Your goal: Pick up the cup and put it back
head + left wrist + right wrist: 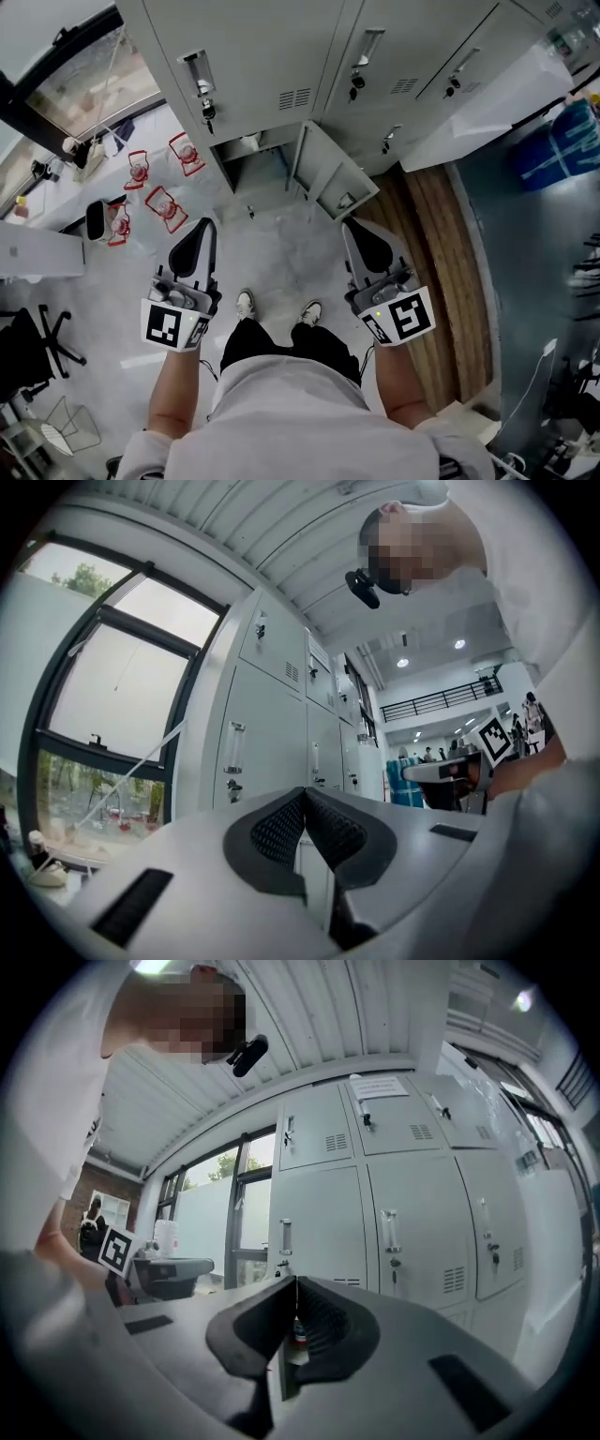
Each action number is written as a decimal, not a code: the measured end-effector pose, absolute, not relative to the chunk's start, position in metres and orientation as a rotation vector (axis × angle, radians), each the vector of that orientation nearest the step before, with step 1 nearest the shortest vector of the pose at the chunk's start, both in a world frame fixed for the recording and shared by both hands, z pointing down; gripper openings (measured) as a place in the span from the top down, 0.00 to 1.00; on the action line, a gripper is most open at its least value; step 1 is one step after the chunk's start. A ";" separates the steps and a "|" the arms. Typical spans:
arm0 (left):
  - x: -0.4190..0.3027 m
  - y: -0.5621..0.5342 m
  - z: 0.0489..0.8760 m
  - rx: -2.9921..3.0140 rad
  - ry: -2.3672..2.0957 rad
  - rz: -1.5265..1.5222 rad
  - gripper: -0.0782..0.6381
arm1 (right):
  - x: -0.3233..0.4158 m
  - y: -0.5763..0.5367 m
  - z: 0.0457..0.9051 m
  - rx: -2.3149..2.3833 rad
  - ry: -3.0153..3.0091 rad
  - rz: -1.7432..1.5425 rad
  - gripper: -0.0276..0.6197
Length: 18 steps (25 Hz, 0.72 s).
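Lockers (375, 56): a grey bank across 11 to 2 o'clock in the head view, doors shut but for one low compartment.
Floor (281, 253): pale and speckled, under the person's feet.
Wood strip (441, 272): brown boards from 2 to 4 o'clock, beside the lockers' base.
Blue bin (562, 141): at 2 o'clock, well apart from both grippers.
Office chair (33, 347): black, at 8 o'clock near the frame edge.
Open compartment (258, 169): at 12 o'clock, straight ahead of the shoes (246, 303).
Locker door (328, 173): swung out to the right of the opening, at 1 o'clock. Its outer edge lies just ahead of the right gripper's tips.
Red-framed clear items (166, 208): four, at 10 o'clock by the window ledge. I cannot tell what they are.
Left gripper (208, 225): between 8 and 9 o'clock, pointing at the lockers. The jaws are pressed together at the tips, with nothing between them.
Right gripper (349, 227): between 3 and 4 o'clock, pointing the same way. The jaws are closed tip to tip and hold nothing.
Cup (250, 142): a small white shape inside the open compartment, at 12 o'clock, apart from both grippers. In the right gripper view a pale item with a red band shows beyond the closed jaws. It is too small to tell more.
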<state>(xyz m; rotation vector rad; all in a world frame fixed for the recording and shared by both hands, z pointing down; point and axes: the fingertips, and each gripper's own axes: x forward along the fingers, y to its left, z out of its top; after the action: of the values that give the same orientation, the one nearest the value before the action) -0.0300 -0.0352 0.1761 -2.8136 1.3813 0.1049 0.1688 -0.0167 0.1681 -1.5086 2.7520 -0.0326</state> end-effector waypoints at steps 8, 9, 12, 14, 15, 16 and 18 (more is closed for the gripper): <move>-0.007 -0.063 0.203 -2.863 1.330 0.162 0.86 | 0.159 -0.051 0.194 -1.403 2.718 -0.164 0.93; -0.009 -0.066 0.206 -2.861 1.315 0.155 0.86 | 0.153 -0.057 0.202 -1.404 2.736 -0.151 0.93; -0.025 -0.074 0.226 -2.853 1.301 0.122 0.86 | 0.132 -0.071 0.229 -1.393 2.796 -0.114 0.93; -0.036 -0.079 0.244 -2.838 1.310 0.102 0.86 | 0.119 -0.077 0.249 -1.381 2.811 -0.119 0.93; -0.040 -0.081 0.254 -2.832 1.318 0.096 0.86 | 0.114 -0.080 0.260 -1.376 2.813 -0.123 0.93; -0.044 -0.083 0.264 -2.830 1.327 0.091 0.86 | 0.109 -0.083 0.271 -1.373 2.815 -0.128 0.93; -0.050 -0.087 0.286 -2.829 1.344 0.082 0.86 | 0.101 -0.090 0.294 -1.366 2.821 -0.133 0.93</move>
<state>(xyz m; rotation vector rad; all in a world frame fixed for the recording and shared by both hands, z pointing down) -0.0504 -0.0868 0.2861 -2.8291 1.3443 0.0823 0.1008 -0.0901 0.2940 -1.3658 2.8211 -0.1333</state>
